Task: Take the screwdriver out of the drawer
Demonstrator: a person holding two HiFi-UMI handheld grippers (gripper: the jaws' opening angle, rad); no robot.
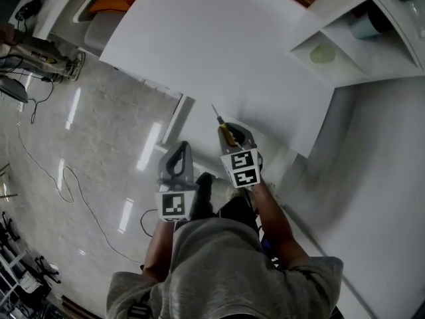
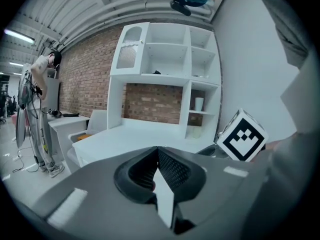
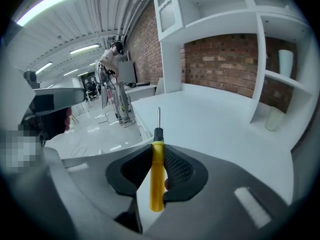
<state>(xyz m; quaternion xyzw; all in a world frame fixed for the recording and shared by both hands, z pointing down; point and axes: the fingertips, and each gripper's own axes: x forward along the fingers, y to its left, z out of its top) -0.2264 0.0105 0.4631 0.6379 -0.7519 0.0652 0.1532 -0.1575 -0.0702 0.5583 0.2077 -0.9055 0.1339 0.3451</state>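
My right gripper is shut on a screwdriver with a yellow handle. The handle is clamped between the two black pads, and the thin metal shaft sticks out forward past the jaws. From the head view the screwdriver points up and away from the right gripper, over the near edge of the white desk. My left gripper hangs to its left with nothing in it. Its jaws are shut together, pad against pad. No drawer interior shows in any view.
A white shelf unit stands on the desk against a brick wall, with a cup on one shelf. A chair with an orange cushion sits at the desk's far left. Cables trail over the glossy floor. A person stands far off.
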